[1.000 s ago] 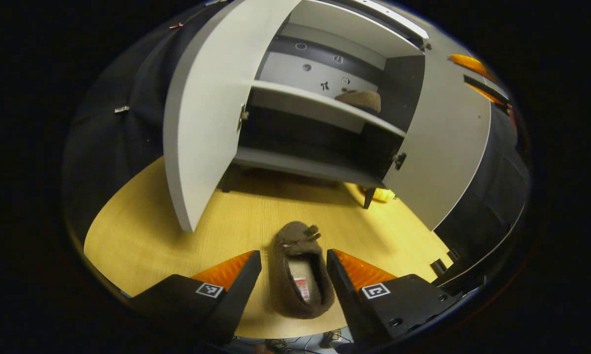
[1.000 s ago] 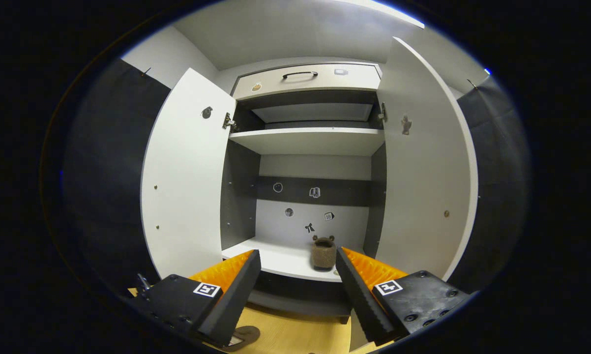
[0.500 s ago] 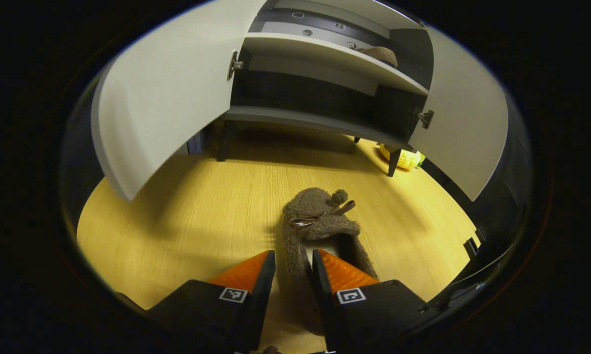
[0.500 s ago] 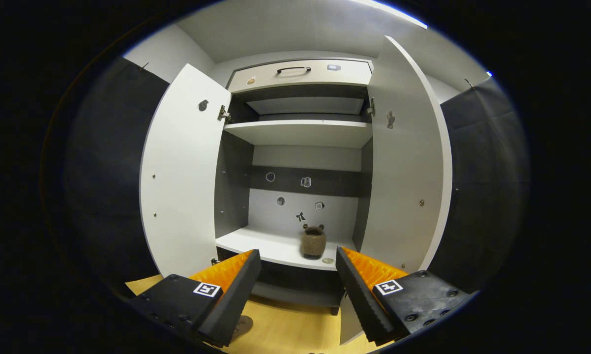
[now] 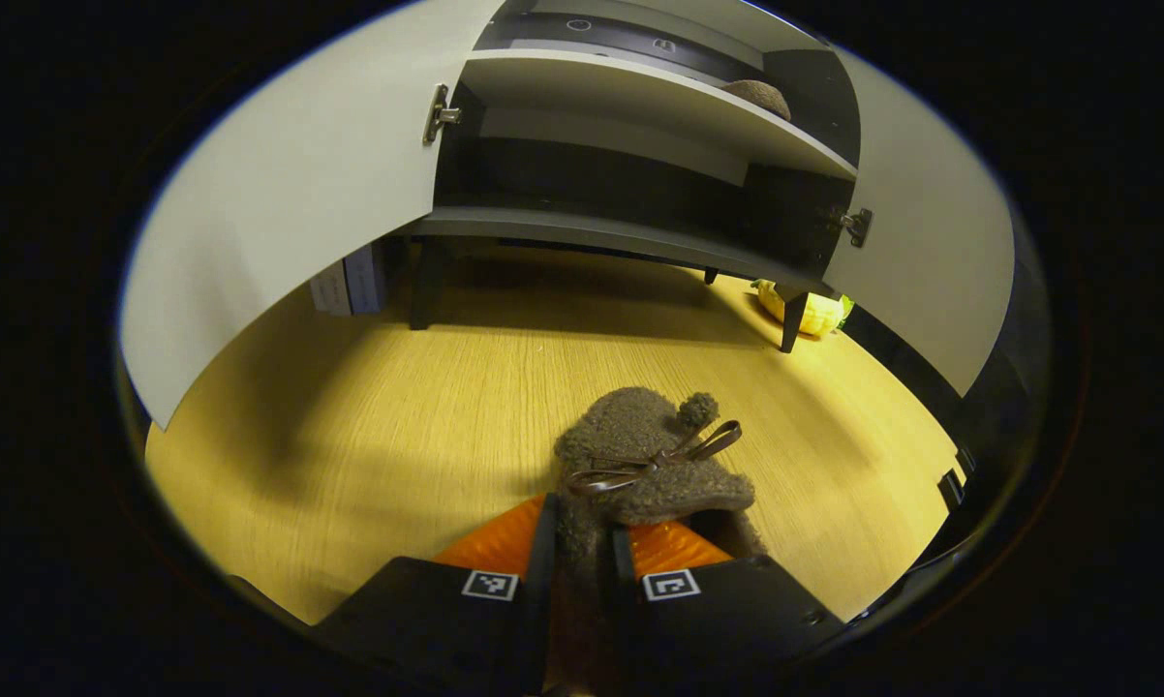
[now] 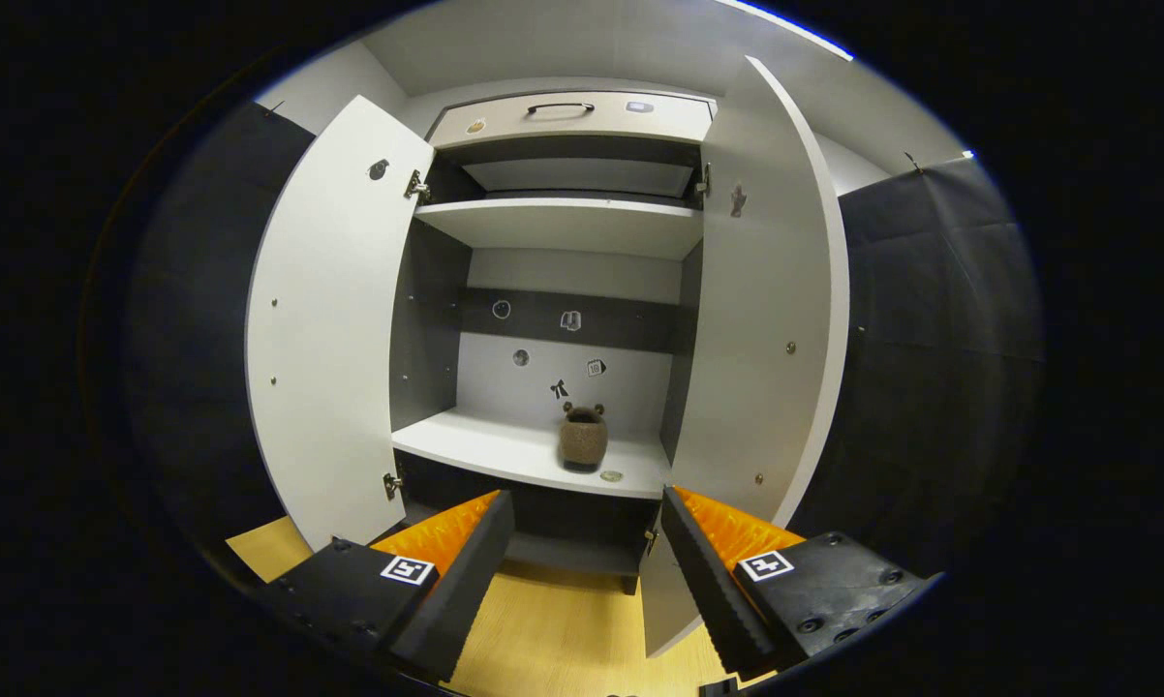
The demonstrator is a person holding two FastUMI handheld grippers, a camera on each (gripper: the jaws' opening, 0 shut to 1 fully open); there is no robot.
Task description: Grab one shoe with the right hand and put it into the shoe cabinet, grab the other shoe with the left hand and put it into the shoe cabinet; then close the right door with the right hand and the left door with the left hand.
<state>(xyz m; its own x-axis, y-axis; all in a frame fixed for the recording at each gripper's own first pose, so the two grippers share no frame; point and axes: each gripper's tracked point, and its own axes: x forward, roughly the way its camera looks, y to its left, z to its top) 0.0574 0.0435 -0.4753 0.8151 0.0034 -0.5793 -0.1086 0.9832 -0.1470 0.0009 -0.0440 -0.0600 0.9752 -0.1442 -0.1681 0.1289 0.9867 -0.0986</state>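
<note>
Left gripper (image 5: 578,557) clamped on brown shoe (image 5: 645,460) on the surface (image 5: 369,426). Right gripper (image 6: 587,561) spread wide, empty; second shoe (image 6: 582,438) on cabinet shelf (image 6: 490,447) at 12 o'clock.

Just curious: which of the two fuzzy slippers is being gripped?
The slipper with the bow on the wooden floor, pinched by the left tool; the other slipper sits on the cabinet shelf.
</note>
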